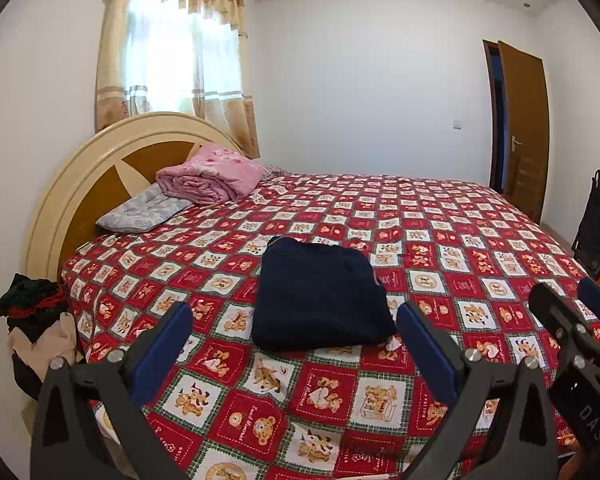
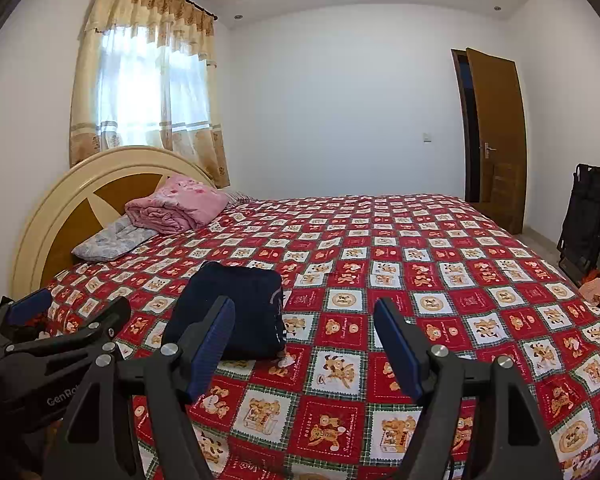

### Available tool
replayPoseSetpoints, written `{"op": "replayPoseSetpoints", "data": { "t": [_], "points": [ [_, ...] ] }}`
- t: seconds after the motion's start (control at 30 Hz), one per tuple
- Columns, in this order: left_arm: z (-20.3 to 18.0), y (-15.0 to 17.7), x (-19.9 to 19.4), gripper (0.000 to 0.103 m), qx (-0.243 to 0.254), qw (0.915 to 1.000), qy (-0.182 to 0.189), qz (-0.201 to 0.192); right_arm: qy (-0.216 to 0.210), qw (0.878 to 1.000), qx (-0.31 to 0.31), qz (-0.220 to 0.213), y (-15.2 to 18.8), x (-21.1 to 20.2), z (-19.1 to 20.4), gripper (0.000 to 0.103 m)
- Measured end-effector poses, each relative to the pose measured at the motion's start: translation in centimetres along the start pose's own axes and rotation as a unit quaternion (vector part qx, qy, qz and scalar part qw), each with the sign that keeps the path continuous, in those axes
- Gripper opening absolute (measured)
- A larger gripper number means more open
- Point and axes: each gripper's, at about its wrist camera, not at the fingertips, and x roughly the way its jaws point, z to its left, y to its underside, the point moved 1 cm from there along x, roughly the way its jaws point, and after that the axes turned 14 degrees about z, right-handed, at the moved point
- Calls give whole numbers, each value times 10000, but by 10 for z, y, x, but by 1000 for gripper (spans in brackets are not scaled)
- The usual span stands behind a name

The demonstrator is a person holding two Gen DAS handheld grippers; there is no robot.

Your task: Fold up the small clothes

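- I had the left gripper (image 1: 296, 344) above the near edge of the bed, fingers spread wide apart with nothing between them.
- The folded dark navy garment (image 1: 320, 296) lay flat on the bedspread (image 1: 440, 240), just ahead of the left fingertips and between their lines.
- From the right wrist camera, the right gripper (image 2: 304, 344) was likewise spread apart and empty; the garment (image 2: 236, 312) sat just beyond its left finger (image 2: 210, 344), off to that side.
- Each gripper showed in the other's view: the right one at the far right of the left camera, the left one (image 2: 66, 312) at the lower left of the right camera.
- Lettering I could read: "DAS" on the right gripper's body, "GenRo", cut off, on the left one's. The red patches on the bedspread carried small writing, one reading "HOLIDAY".
- Beyond the fingers, a pink quilt (image 1: 216, 178) rested on a grey pillow (image 1: 144, 212) against the headboard (image 1: 100, 172).
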Motion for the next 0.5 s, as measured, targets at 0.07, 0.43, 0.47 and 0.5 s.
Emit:
{"op": "replayPoseSetpoints", "data": {
  "t": [0.07, 0.43, 0.47, 0.5],
  "points": [
    [-1, 0, 0, 103, 0, 10000, 0, 11, -33, 10000, -15, 24, 0, 1, 1, 73],
    [-2, 1, 1, 103, 4, 10000, -40, 39, -83, 9999, 22, 52, 2, 3, -3, 73],
    [-2, 1, 1, 103, 3, 10000, -45, 44, -81, 9999, 23, 55, 1, 3, -3, 73],
    [-2, 1, 2, 103, -4, 10000, -56, 53, -83, 9999, 21, 59, 1, 3, -2, 73]
  ]
}}
